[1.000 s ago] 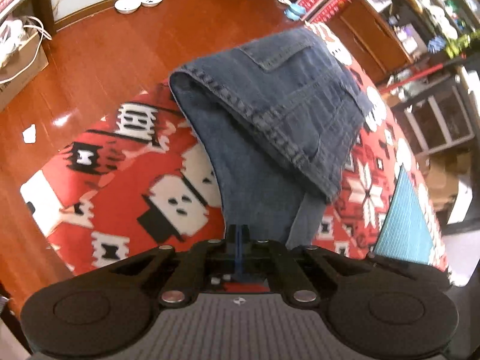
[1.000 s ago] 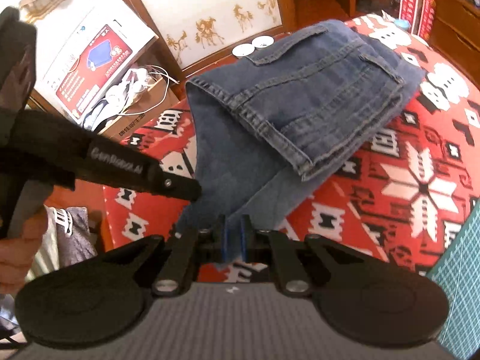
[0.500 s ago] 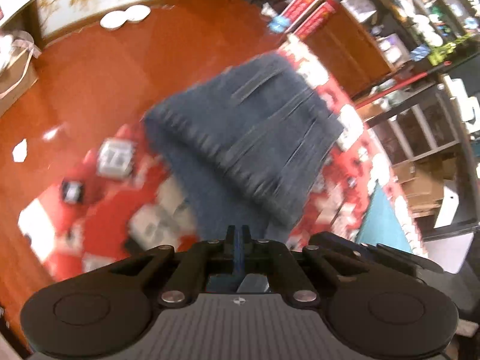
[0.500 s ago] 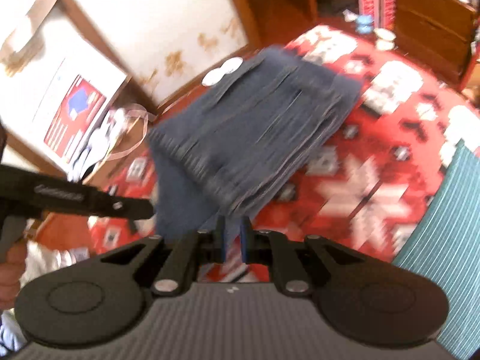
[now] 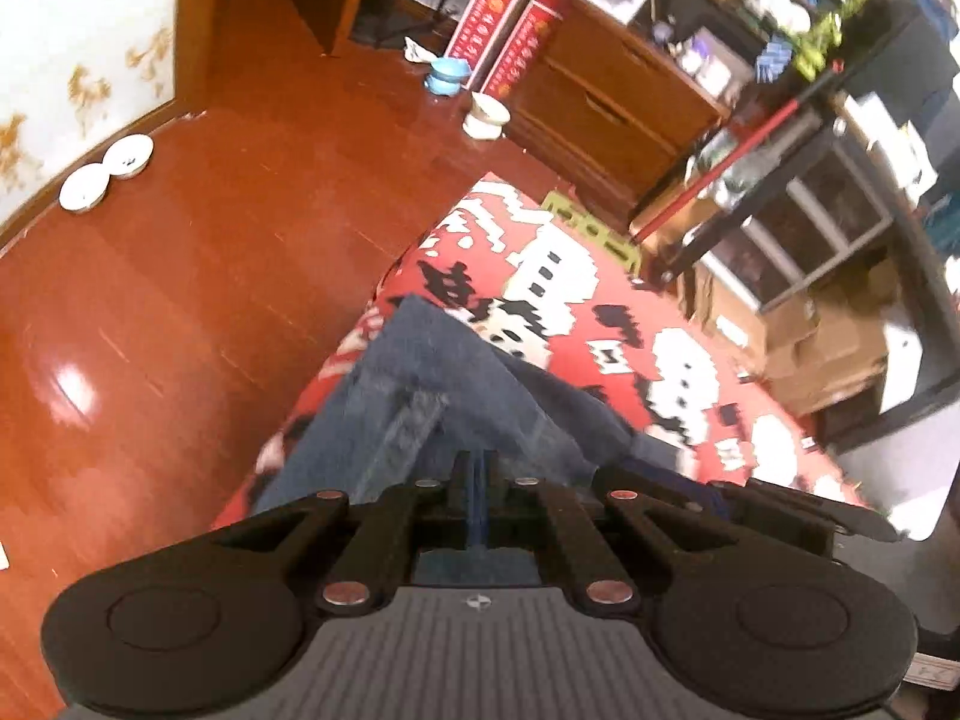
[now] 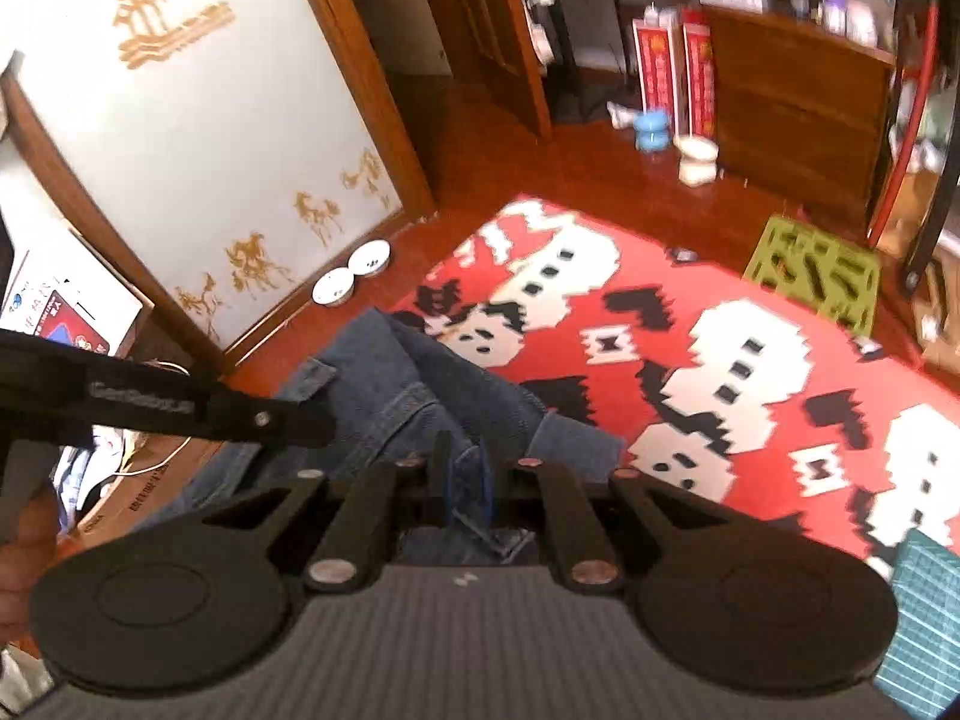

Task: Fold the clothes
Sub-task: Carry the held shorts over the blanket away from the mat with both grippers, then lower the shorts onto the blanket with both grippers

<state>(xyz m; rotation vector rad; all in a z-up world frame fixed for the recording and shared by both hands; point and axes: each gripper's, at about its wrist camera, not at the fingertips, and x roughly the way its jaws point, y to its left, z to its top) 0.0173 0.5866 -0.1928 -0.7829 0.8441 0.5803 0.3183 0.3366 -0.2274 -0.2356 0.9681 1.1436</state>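
Note:
Blue denim jeans point(image 5: 432, 408) lie bunched on the table's red patterned cloth point(image 5: 600, 312), right under both tools. My left gripper point(image 5: 480, 480) is shut on a thin edge of the denim. In the right wrist view the jeans point(image 6: 420, 396) show a pocket and seams, and my right gripper point(image 6: 465, 486) is shut on a crumpled fold of denim. The two grippers stand side by side, the left one's black fingers point(image 6: 288, 420) crossing in from the left. Cloth below the jaws is hidden by the tool bodies.
The table edge drops to a shiny wooden floor point(image 5: 180, 300) on the left. Two white bowls point(image 6: 354, 279) sit by the wall, a blue bowl point(image 6: 651, 129) and a white one by a wooden cabinet point(image 6: 798, 102). A teal mat point(image 6: 924, 600) lies at the right.
Both grippers have swung forward across the table with the denim edge in them. The jeans, spread out ahead before, now sit bunched close under the jaws, and more bare red cloth shows beyond.

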